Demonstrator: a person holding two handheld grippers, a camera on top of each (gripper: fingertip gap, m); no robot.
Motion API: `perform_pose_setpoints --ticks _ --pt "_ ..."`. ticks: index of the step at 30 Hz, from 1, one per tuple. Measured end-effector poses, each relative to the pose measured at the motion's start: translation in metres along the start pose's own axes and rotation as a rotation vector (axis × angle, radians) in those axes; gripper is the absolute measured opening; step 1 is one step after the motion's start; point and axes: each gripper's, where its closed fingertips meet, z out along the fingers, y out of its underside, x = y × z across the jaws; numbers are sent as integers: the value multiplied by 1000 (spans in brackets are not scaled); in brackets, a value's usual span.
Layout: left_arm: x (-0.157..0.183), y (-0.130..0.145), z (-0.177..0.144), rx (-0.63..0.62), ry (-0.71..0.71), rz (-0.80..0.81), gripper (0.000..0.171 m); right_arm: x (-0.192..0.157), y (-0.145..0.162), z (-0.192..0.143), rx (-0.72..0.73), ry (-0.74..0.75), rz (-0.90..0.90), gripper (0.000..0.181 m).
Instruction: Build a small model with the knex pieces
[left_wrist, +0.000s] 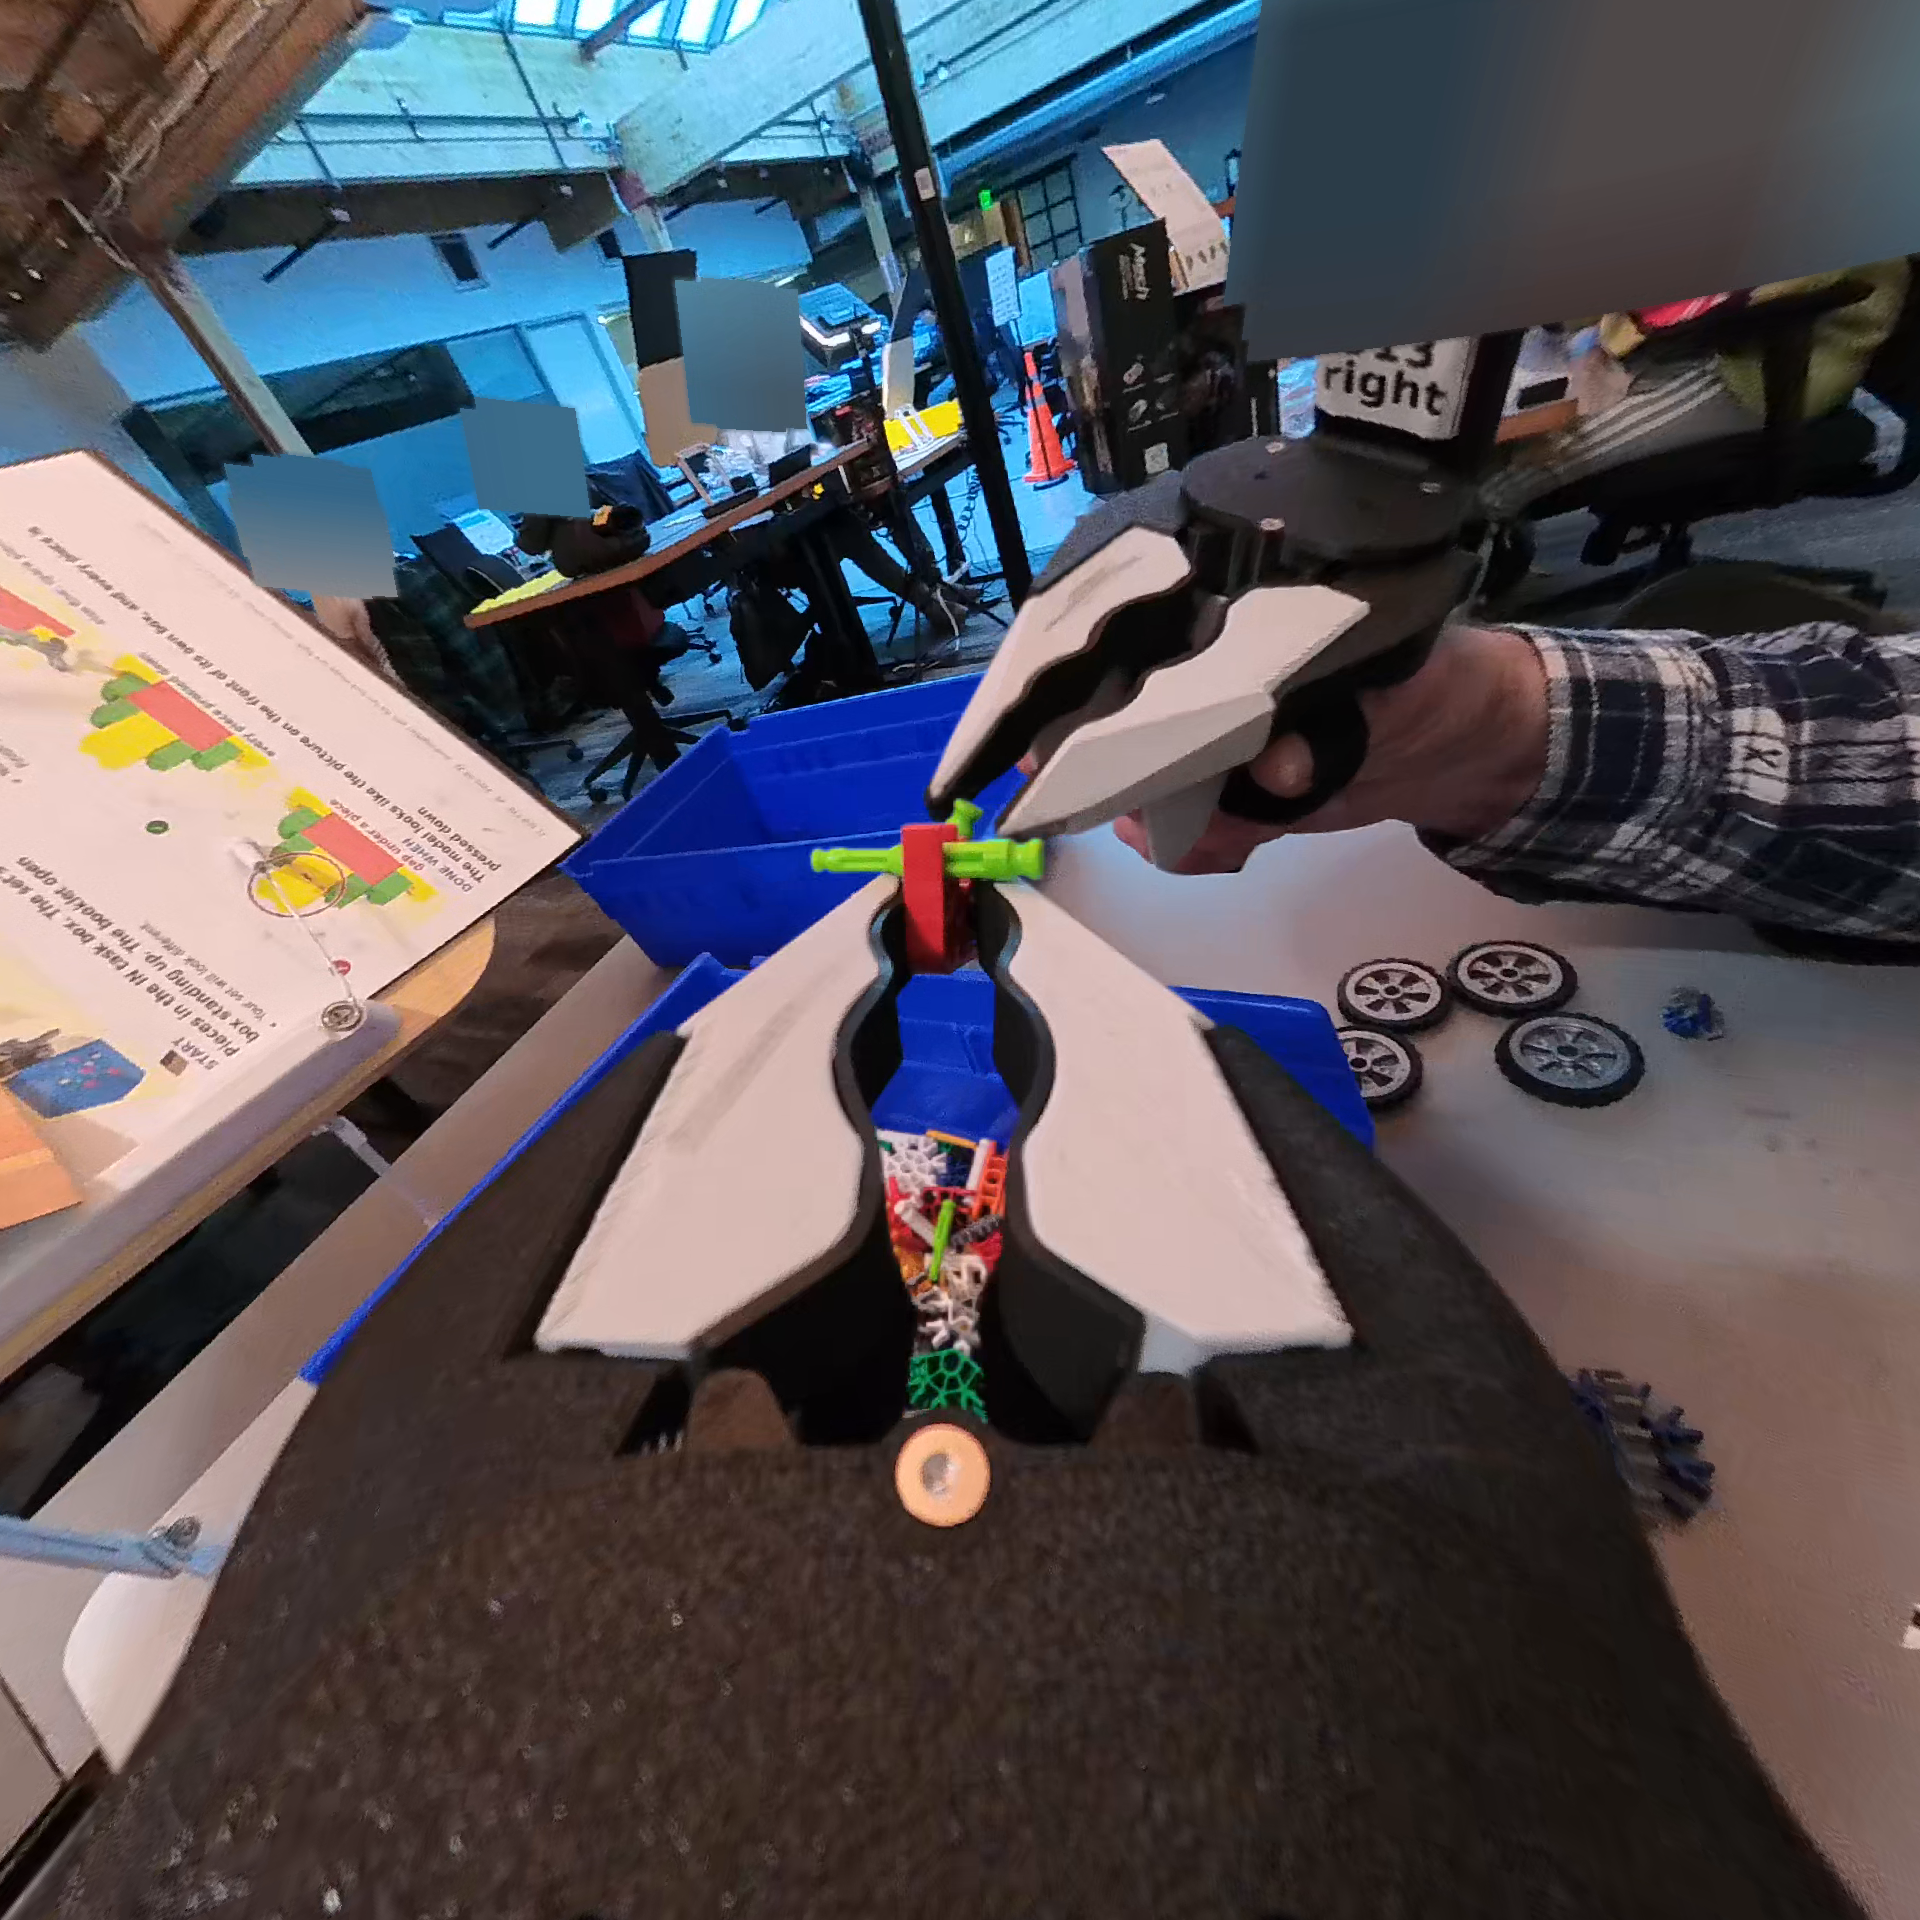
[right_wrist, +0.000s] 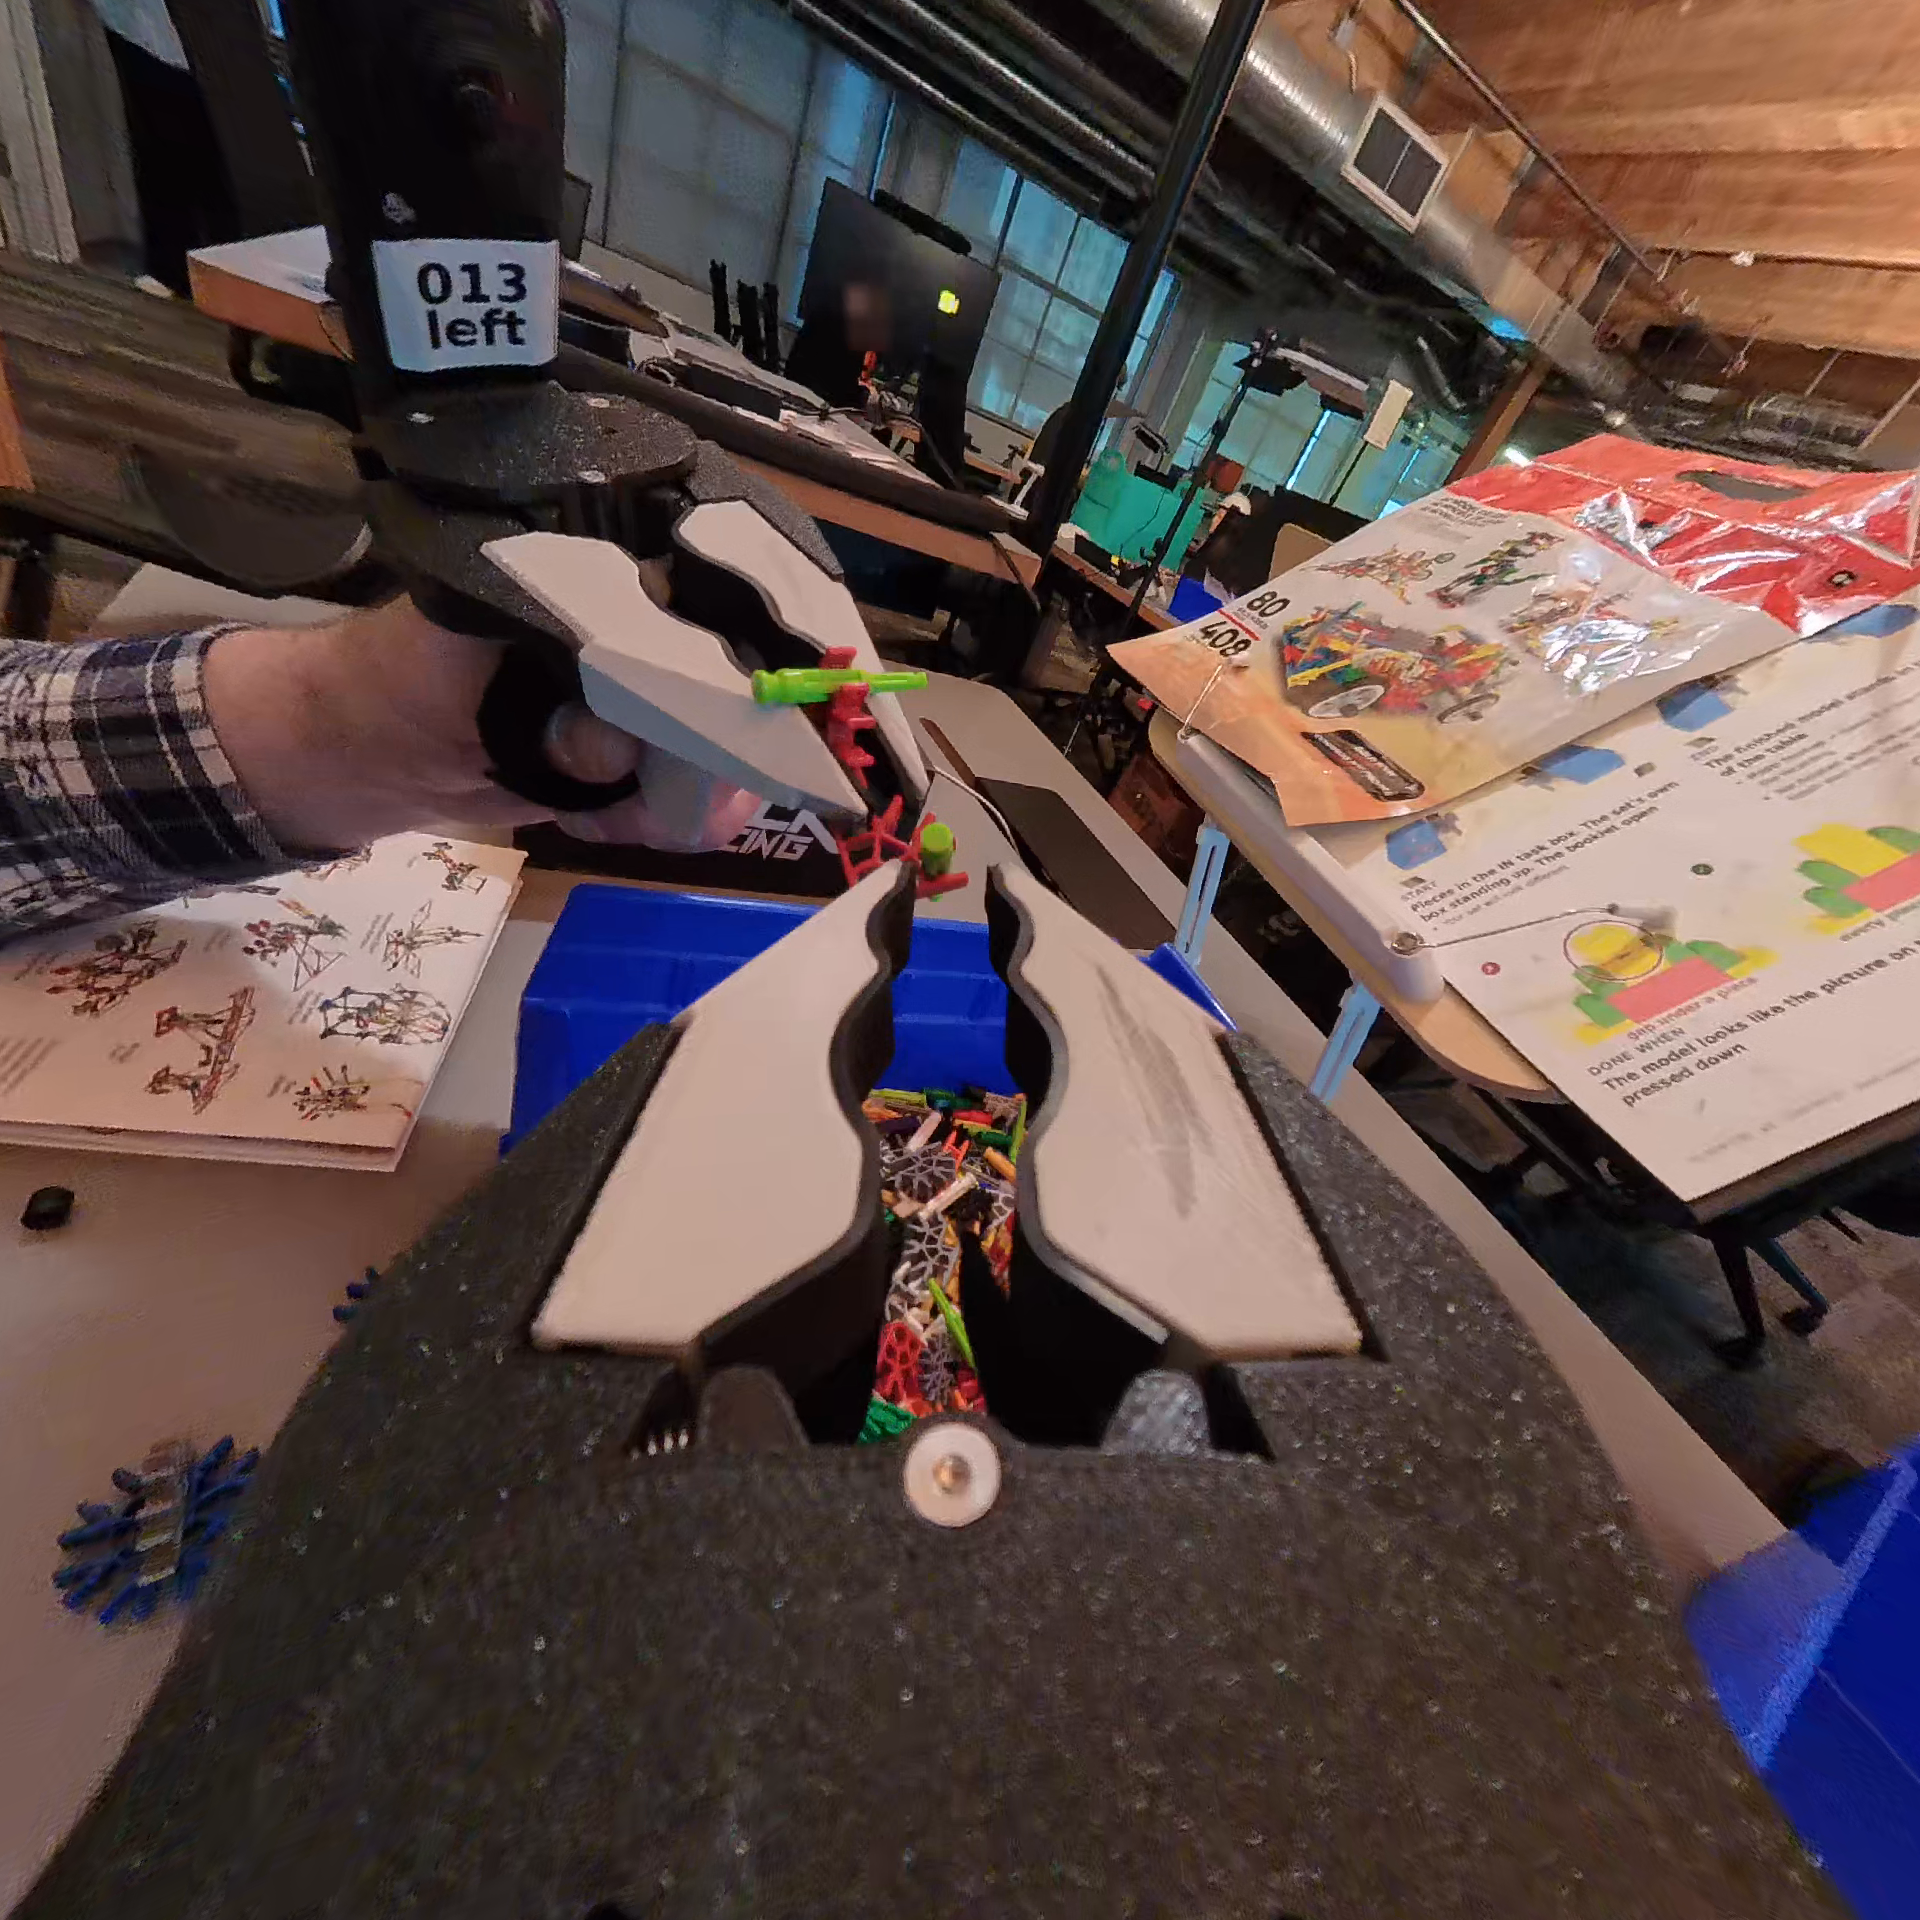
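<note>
Left tongs (left_wrist: 938, 899): clamped on red connector (left_wrist: 932, 904), green rod (left_wrist: 925, 858) through it
Right tongs (right_wrist: 948, 883): narrow gap, tips beside rod end
Below: blue bin (left_wrist: 1278, 1039) of parts on counter (left_wrist: 1558, 1226)

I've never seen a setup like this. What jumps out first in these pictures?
Two hand-held claws meet tip to tip in mid-air above a blue bin heaped with colourful building pieces. The left claw pinches a red connector with a green rod stuck through it, while the right claw stands open, its tips right at that piece. Off to the side, four grey toy wheels lie on the pale table.
</note>
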Motion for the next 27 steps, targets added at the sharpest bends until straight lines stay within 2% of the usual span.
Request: perform_pose_setpoints --ticks 7,13,16,18,21,24,27 --pt "8 6 4 -33 25 32 8 -7 7 7 -37 -28 -3 4" --pt "-1 2 4 6 4 -95 17 0 -1 6 -4 52 -30 4" --pt "-4 13 6 -52 9 -158 24 2 7 7 -55 63 -63 4" --pt "-2 12 6 -42 34 -203 20 2 6 8 -42 69 -57 4" --pt "-8 5 3 -3 20 -272 23 6 1 8 -16 116 -82 4" --pt "-14 -3 0 65 22 -371 49 13 -4 7 -5 181 -87 4" --pt "-11 -2 2 67 58 -438 52 17 -8 4 30 212 -95 4"
